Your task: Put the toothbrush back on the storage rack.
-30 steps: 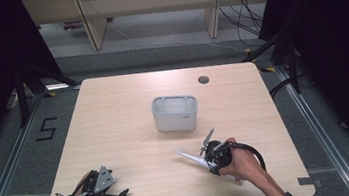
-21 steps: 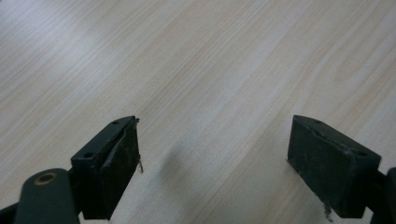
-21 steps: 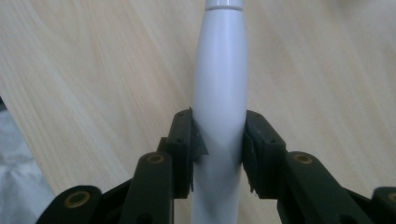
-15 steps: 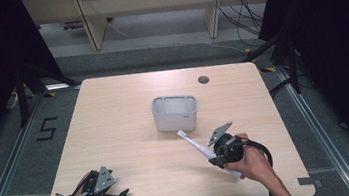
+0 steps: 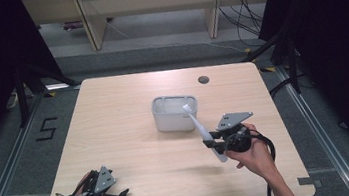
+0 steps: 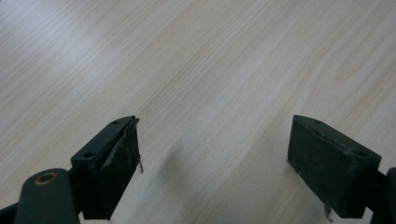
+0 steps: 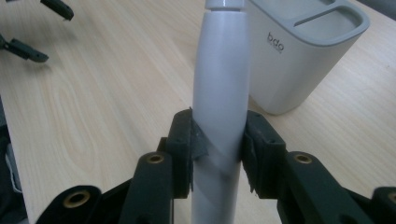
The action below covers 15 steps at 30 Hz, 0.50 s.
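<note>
Smooth grey tapered toothbrush handle: clamped between right gripper jaws, angled toward rounded white plastic holder mid-table. Left gripper: jaws spread over pale woodgrain table.

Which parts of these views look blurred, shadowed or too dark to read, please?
High view: surroundings beyond the table are nearly black. Left gripper view: the jaws are soft, and a faint shadow lies on the wood between them. Right gripper view: the toothbrush handle is blurred, the holder sharper.
</note>
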Available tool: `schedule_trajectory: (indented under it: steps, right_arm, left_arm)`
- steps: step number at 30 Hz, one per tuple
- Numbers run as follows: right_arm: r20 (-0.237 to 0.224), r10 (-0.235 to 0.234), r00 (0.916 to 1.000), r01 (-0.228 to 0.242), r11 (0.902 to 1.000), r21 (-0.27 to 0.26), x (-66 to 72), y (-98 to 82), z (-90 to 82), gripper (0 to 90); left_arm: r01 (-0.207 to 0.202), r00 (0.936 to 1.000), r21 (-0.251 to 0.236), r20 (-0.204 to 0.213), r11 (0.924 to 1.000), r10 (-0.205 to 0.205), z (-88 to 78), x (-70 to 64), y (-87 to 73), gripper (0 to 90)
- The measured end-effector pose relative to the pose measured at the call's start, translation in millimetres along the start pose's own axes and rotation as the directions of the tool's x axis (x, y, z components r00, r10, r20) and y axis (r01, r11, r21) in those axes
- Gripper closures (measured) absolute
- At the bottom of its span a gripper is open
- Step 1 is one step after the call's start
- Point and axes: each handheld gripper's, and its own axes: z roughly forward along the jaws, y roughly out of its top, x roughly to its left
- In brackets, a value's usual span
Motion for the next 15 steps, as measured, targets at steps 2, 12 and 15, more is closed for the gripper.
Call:
schedule_trajectory:
  steps: [2, 12, 15]
  right_arm:
    - [0.004, 0.010, 0.9999, -0.010, 0.9990, -0.043, -2.7, 1.8, -1.9, 66.5]
    - [0.022, 0.058, 0.9981, -0.054, 0.9879, -0.146, -17.4, 9.1, -6.7, 66.5]
    - [0.030, 0.063, 0.9975, -0.057, 0.9830, -0.175, -22.5, 12.5, -7.8, 66.5]
  left_arm:
    - [0.001, 1.0000, -0.001, 0.002, 1.0000, -0.001, 0.0, 0.3, 0.0, 16.2]
    - [0.001, 1.0000, -0.006, 0.001, 1.0000, -0.001, -0.4, 0.8, 0.1, 16.2]
    - [0.001, 1.0000, -0.002, 0.000, 1.0000, -0.001, -0.1, 1.4, -0.1, 16.2]
